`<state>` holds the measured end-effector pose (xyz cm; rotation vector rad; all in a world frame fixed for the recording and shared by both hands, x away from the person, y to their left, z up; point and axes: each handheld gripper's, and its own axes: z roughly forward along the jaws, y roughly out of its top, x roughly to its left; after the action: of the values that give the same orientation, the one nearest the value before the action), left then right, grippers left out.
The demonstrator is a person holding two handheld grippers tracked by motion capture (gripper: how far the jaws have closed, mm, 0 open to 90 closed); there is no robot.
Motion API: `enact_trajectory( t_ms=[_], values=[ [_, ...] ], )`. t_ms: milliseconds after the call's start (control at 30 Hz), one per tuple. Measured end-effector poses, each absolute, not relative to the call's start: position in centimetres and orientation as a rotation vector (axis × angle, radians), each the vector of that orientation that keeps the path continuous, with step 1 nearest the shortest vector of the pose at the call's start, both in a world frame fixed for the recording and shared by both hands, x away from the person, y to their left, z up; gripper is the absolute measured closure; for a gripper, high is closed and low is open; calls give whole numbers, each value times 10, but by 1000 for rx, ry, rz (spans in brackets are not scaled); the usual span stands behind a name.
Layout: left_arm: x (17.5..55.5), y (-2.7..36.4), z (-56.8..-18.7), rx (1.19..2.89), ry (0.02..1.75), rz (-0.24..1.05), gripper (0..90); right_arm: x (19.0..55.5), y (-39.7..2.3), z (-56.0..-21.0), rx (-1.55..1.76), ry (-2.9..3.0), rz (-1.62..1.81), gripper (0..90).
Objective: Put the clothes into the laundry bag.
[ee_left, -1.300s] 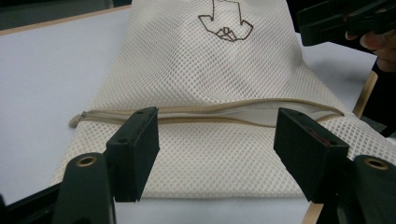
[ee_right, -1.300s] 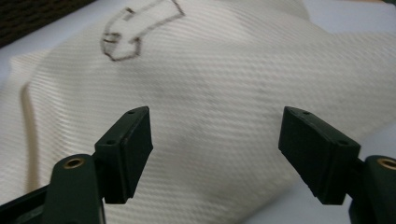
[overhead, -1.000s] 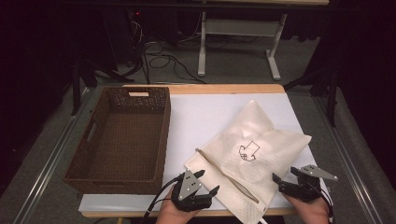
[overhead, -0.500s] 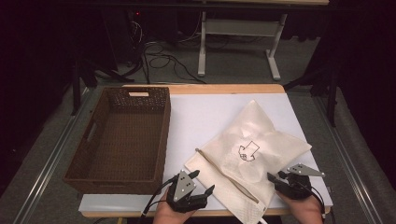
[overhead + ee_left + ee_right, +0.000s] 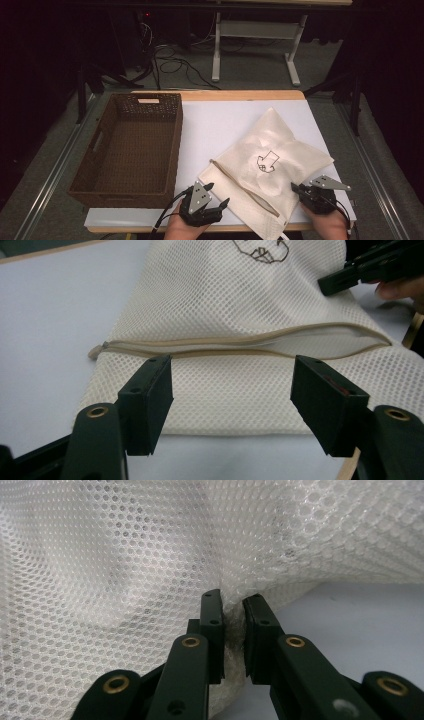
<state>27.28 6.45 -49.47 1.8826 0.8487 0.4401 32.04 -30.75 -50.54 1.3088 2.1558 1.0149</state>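
1. the right gripper [image 5: 232, 630] has its jaws pressed nearly together on a pinch of the white mesh bag [image 5: 150, 555]; a fold of the netting is caught between them, and the fabric rises and spreads above the jaws.
2. in the high view the right gripper [image 5: 307, 191] sits at the bag's right near edge, close to the near right corner of the bench, held by the person's right hand [image 5: 327, 222].
3. the left gripper [image 5: 232, 390] has its jaws spread wide apart, with nothing between them; they stand over the near edge of the mesh bag [image 5: 240, 315].
4. just beyond those jaws a tan zipper [image 5: 240, 342] runs across the bag, gaping open toward its right end, with its closed end at the left.
5. in the high view the left gripper [image 5: 210, 197] is at the near edge of the bench, by the bag's near left corner, with the left hand [image 5: 187, 227] behind it and a cable trailing off the edge.
6. the mesh bag [image 5: 270, 162] lies on the white sheet [image 5: 220, 120] over the right half of the bench, turned diagonally, with a dark printed mark [image 5: 265, 162] near its middle.
7. a brown woven basket [image 5: 130, 145] stands along the left side of the bench, just beside the sheet's left part and apart from the bag.
8. beyond the far edge, cables [image 5: 170, 55] and a pale metal frame [image 5: 255, 45] are on the floor.
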Motion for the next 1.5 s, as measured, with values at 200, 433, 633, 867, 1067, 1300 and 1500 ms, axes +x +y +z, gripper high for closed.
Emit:
enact_trajectory(
  t_ms=[200,433,633,867,1067,1300,1500],
  values=[
    [286,62,-506,1944,897,458,361,319,-323,-502,1316,2113,990,832],
    [308,56,-517,2009,951,457,406,319,-343,-501,1363,2058,970,833],
    [334,53,-521,2045,986,395,551,320,-345,-502,1365,2049,962,831],
    [338,56,-525,2035,1008,344,824,324,-341,-503,1348,2069,941,829],
    [328,55,-523,2044,983,422,857,326,-337,-503,1344,2080,934,830],
    [312,58,-522,2036,955,548,857,337,-327,-502,1307,2109,953,832],
    [300,73,-521,2014,1006,578,854,354,-308,-501,1251,2151,966,832]
  ],
)
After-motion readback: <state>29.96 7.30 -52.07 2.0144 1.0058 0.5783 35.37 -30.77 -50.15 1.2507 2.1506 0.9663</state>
